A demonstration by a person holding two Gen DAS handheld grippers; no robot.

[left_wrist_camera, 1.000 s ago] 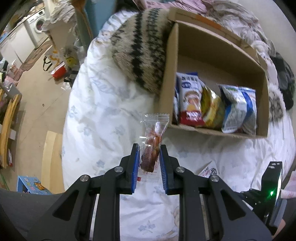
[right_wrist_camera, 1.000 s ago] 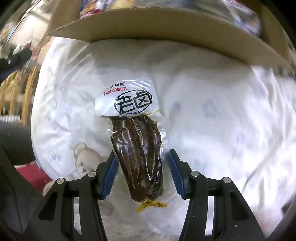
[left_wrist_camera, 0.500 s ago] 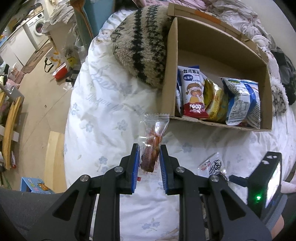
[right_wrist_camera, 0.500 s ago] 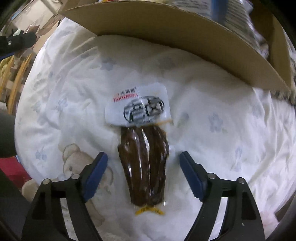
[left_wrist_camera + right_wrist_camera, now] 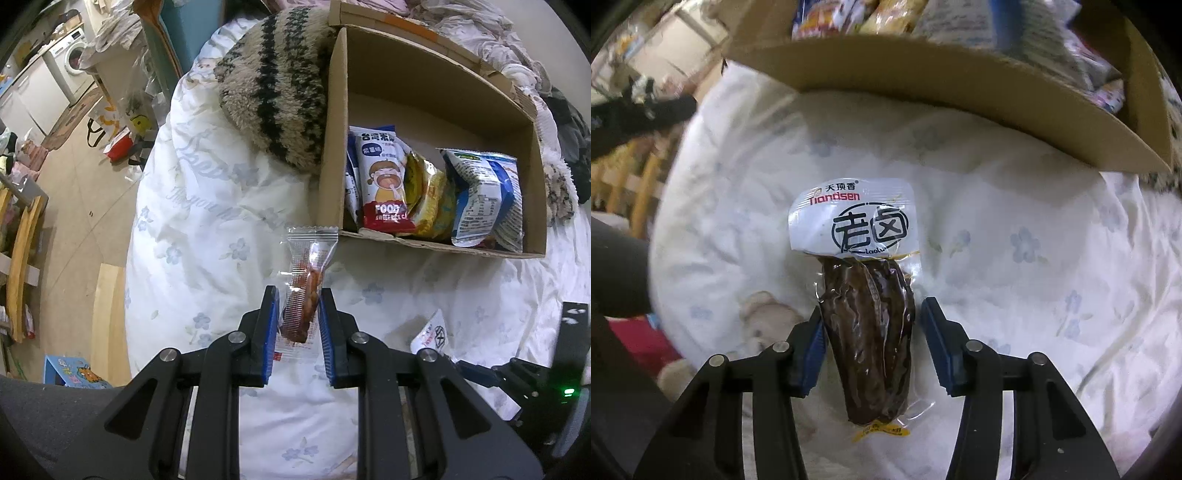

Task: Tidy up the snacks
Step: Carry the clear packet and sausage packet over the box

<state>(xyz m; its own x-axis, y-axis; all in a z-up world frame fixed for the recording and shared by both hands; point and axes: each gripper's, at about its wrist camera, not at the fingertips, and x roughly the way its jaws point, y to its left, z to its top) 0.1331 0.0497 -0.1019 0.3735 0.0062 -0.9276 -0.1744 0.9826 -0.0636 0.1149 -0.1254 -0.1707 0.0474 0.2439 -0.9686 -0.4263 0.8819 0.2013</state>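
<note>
**Ana:** Left wrist view first: the left gripper [image 5: 297, 325] has its fingers pinching a small clear-wrapped reddish snack [image 5: 306, 291] near its lower end, so the packet stands upright above the floral bed quilt [image 5: 207, 236]; my guess is it is held that way to go over the low front wall of the cardboard box [image 5: 334, 122].

**Ben:** And the right gripper [image 5: 872, 338]?

**Ana:** Its jaws have just been closing on the dark vacuum-packed braised snack [image 5: 870, 332], which lies flat on the quilt just in front of the box; the left finger [image 5: 814, 341] looks to touch the pack, but a sliver of gap shows at the other, so I read it as not yet gripped.

**Ben:** Why straddle it lengthwise?

**Ana:** Probably because the narrow width fits between the fingers; the white label end points towards the box.

**Ben:** Counts?

**Ana:** Two grippers; one box; two loose snacks, one per gripper; inside the box I count at least three packets standing in a row: a red-and-white rice cracker bag [image 5: 380, 181], a yellow packet [image 5: 430, 199], a blue-and-white bag [image 5: 484, 199]; more may hide behind them.
</note>
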